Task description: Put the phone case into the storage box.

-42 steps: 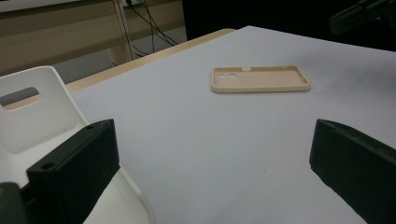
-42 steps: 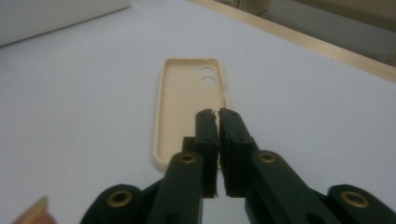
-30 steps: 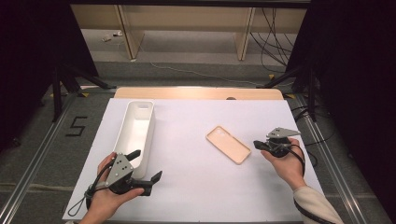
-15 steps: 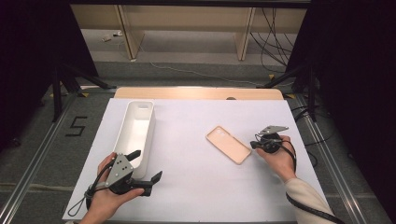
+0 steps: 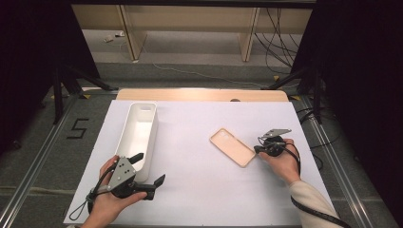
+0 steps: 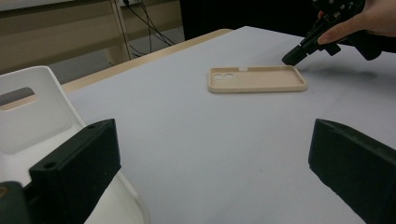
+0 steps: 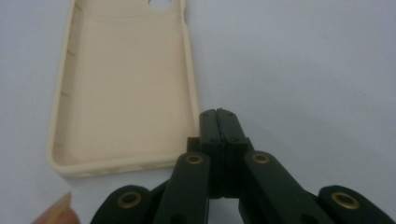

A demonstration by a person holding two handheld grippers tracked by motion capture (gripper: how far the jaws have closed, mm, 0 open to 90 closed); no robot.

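- White sheeting is covering the bench (image 5: 199, 190), with a strip of bare wood showing along the far edge and dark curtains hanging on both sides.
- Phone case (image 5: 232, 147) is lying flat near the middle-right of the bench, hollow side facing up, camera cutouts pointing away from the person.
- Right claw (image 5: 257, 149) is sitting at the case's near right corner with its jaws pressed together and nothing between them; the right gripper view is showing the tips (image 7: 219, 122) just beside the case wall (image 7: 189, 93), touching or nearly so, hard to say which.
- Judgement: a closed tip placed low against the rim looks like a nudge or a pry at the edge, since a thin flat case is giving open jaws little to bite on.
- Left claw (image 5: 149, 168) is resting well apart, jaws standing wide and empty, close to the near end of the white bin (image 5: 140, 130); probably waiting its turn.
- Bin is standing open and empty along the left side, a likely drop spot.
- Nothing is lying between case and bin; open sheeting is leaving the way free.
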